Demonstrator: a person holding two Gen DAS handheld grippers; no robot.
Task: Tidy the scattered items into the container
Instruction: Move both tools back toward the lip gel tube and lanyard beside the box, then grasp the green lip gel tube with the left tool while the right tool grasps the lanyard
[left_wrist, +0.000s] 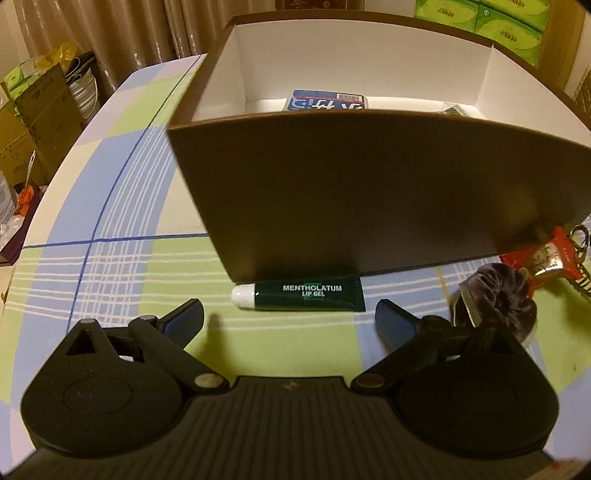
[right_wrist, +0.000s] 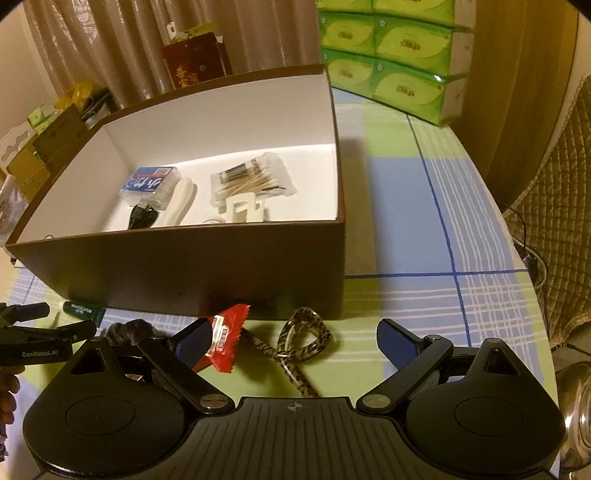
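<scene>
Hovered with left gripper (left_wrist: 289, 322) spread wide before the lip gel tube (left_wrist: 303, 294) tight against the box (left_wrist: 369, 192), right gripper (right_wrist: 290, 341) likewise agape and empty — risked jamming a finger against that wall.

A plaid tablecloth (right_wrist: 436, 221) in green, blue and white covers the table. At 1 o'clock in the right wrist view, green tissue packs (right_wrist: 391, 55) are stacked in 3 visible rows. Beige curtains (right_wrist: 110, 44) hang at 11 o'clock, with a dark red gift bag (right_wrist: 194, 66) before them. Cardboard boxes (left_wrist: 33, 110) crowd 9 o'clock in the left wrist view.
</scene>
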